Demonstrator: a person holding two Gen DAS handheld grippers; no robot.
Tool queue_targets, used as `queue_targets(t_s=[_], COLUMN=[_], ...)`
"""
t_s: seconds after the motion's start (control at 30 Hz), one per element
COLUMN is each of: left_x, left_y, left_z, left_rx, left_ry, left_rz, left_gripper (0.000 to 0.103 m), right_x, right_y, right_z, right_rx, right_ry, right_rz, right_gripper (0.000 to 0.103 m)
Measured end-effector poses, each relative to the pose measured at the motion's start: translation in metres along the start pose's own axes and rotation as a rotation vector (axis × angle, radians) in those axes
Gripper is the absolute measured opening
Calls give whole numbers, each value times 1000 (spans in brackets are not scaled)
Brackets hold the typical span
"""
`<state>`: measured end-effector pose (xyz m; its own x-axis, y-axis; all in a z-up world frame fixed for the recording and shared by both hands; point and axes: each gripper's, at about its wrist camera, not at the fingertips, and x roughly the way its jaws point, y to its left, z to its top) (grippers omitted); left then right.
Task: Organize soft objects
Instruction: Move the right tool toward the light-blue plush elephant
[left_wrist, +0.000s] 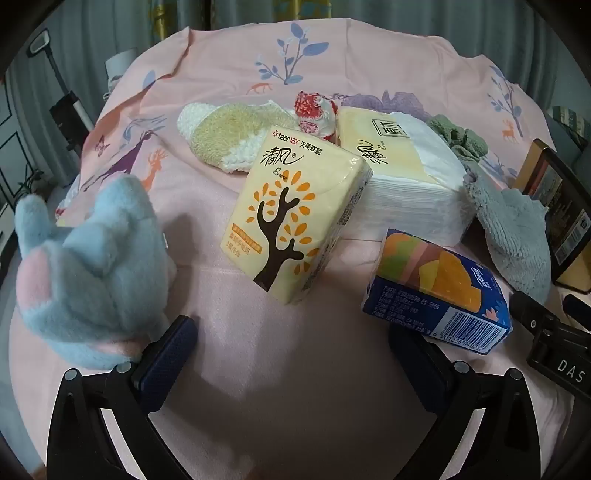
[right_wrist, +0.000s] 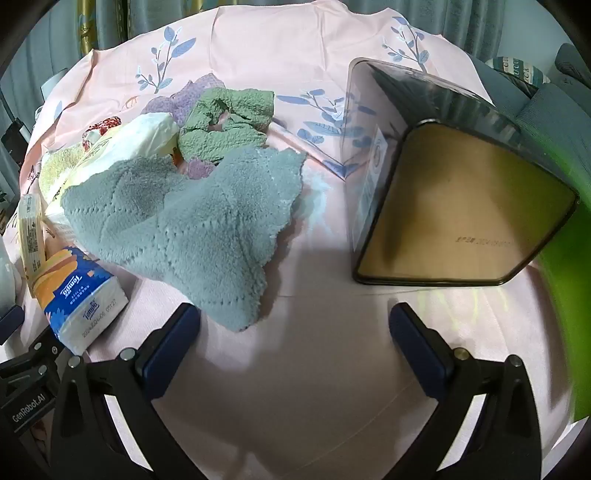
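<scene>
Both grippers hang over the pink printed sheet (left_wrist: 229, 66), fingers spread wide and empty. Ahead of the left gripper (left_wrist: 291, 354) a yellow tissue pack (left_wrist: 295, 214) leans on a larger opened tissue bundle (left_wrist: 413, 177), with a blue tissue pack (left_wrist: 439, 291) just beside them and a blue plush toy (left_wrist: 88, 266) off to the left. Ahead of the right gripper (right_wrist: 295, 343) a grey-blue fluffy cloth (right_wrist: 192, 221) lies crumpled, a green cloth (right_wrist: 229, 118) behind it, and a dark open box (right_wrist: 458, 206) lies tipped on its side.

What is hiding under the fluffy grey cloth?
The grey cloth drapes over one end of the big tissue pack, and the rest lies on the pink sheet. Anything else beneath it is covered, so I cannot tell.
</scene>
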<state>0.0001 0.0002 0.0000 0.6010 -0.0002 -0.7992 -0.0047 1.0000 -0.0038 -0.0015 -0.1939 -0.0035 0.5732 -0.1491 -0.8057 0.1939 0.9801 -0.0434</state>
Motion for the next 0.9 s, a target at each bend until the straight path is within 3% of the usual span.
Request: queue_targets(t_s=[0.4,0.63,0.9], left_x=[1,-25,-77], left_y=[3,15,30], left_z=[3,2,11], left_rx=[-4,-51,-61], left_ry=[34,51,-67], left_rz=[-14,-52,-116], left_gripper=[103,103,103], right_x=[0,-1,-4], right_y=[0,0,4], right_z=[0,-2,0], right_rx=[0,-6,27], right_ry=[0,-3,26], right_rz=[0,-13,-25], right_gripper=[102,102,102])
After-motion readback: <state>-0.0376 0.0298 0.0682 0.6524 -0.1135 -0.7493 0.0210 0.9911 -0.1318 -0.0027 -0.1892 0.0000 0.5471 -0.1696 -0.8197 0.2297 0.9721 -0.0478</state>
